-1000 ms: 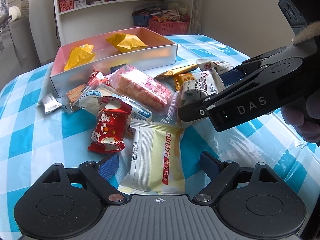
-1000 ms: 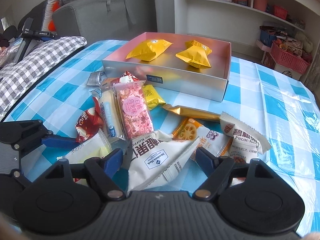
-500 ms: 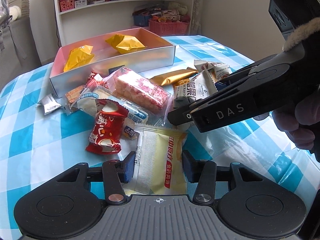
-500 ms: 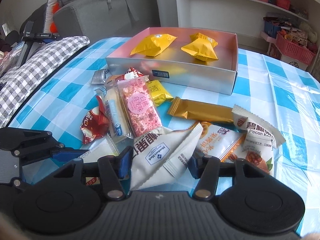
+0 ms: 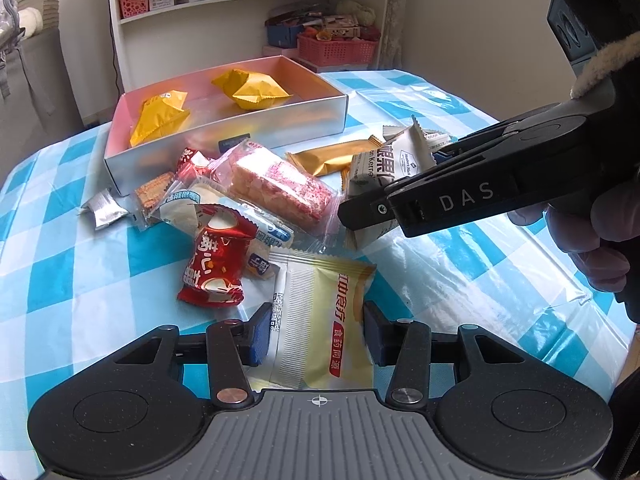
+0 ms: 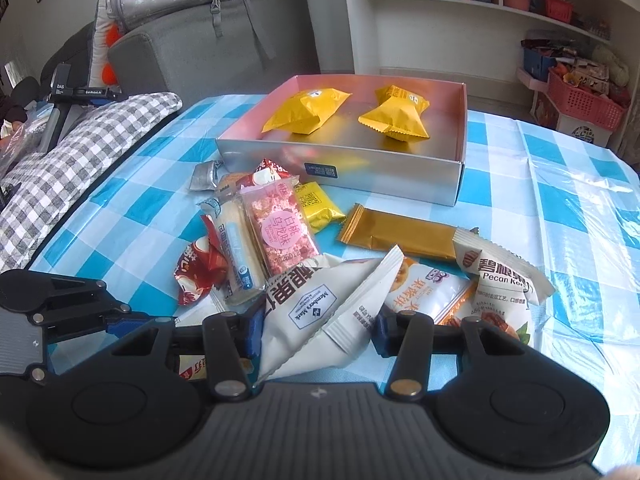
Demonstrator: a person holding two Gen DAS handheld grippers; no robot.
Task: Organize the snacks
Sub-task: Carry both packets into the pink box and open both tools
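A pale yellow snack packet (image 5: 320, 320) is gripped by the left gripper (image 5: 316, 330), whose blue pads are pressed against the packet's two long sides; the packet lies flat on the blue-and-white checked tablecloth (image 5: 80, 272). A white Member's Mark packet (image 6: 316, 316) is clamped by the right gripper (image 6: 318, 330), with both pads closed on its sides and the packet crumpled and tilted up between them; in the left wrist view the same packet (image 5: 384, 168) is seen raised above the cloth behind the right gripper's black body. A silver box with a pink interior (image 6: 460, 148) is set at the far side of the table, and two yellow packets (image 6: 308, 110) are held in it, well apart from each other. Between the box and the grippers a loose pile is spread: a pink rice-crisp bar (image 6: 280, 236), a long white-and-blue bar (image 6: 236, 256), a red packet (image 5: 214, 268), a gold bar (image 6: 396, 236), a small yellow packet (image 6: 318, 206), a small silver packet (image 5: 102, 210), an orange-and-white packet (image 6: 432, 292) and a Pecan Kernel packet (image 6: 500, 288). The pink bar is laid partly over the white-and-blue bar. White shelves (image 6: 440, 20) and a grey sofa (image 6: 192, 52) are visible beyond the table.
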